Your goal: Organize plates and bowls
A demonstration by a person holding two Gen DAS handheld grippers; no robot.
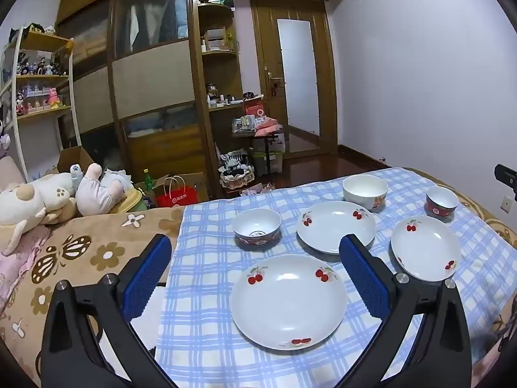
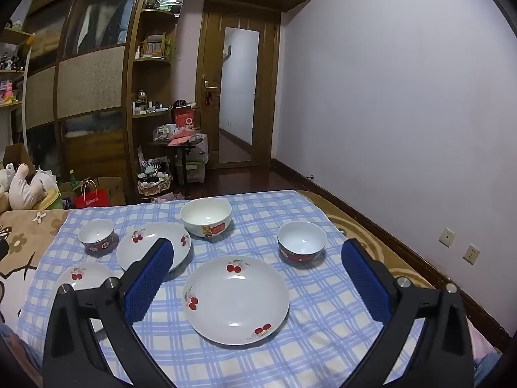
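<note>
**Both claws spread wide above a bed laid with crockery**

The left gripper (image 1: pixel 255 252) hangs with its blue-padded fingers (image 1: pixel 147 278) far apart, holding nothing; the right gripper (image 2: pixel 257 255) is spread just as wide and just as empty.

Below them a blue checked cloth (image 1: pixel 200 291) covers the right part of a bed whose brown flowered blanket (image 1: pixel 80 255) shows at the left. On the cloth lie three white cherry plates and three bowls, all apart from one another. From the left claw's view, the near plate (image 1: pixel 287 304) sits between the fingers, the middle plate (image 1: pixel 336 226) farther off, the right plate (image 1: pixel 426 248) beside it, with a dark-banded bowl (image 1: pixel 257 228) far left, a large white bowl (image 1: pixel 365 191) at the far edge, and a small red bowl (image 1: pixel 441 201) far right.

Beyond stand a wooden wardrobe (image 1: pixel 152 74), a door (image 1: pixel 297 74) and a pale wall (image 1: pixel 420 64).

Only the left view shows the plush toys (image 1: pixel 42 200) in full and the toy shelf (image 1: pixel 42 74); only the right view shows the wall sockets (image 2: pixel 458 244) and the right plate centred between the fingers.
</note>
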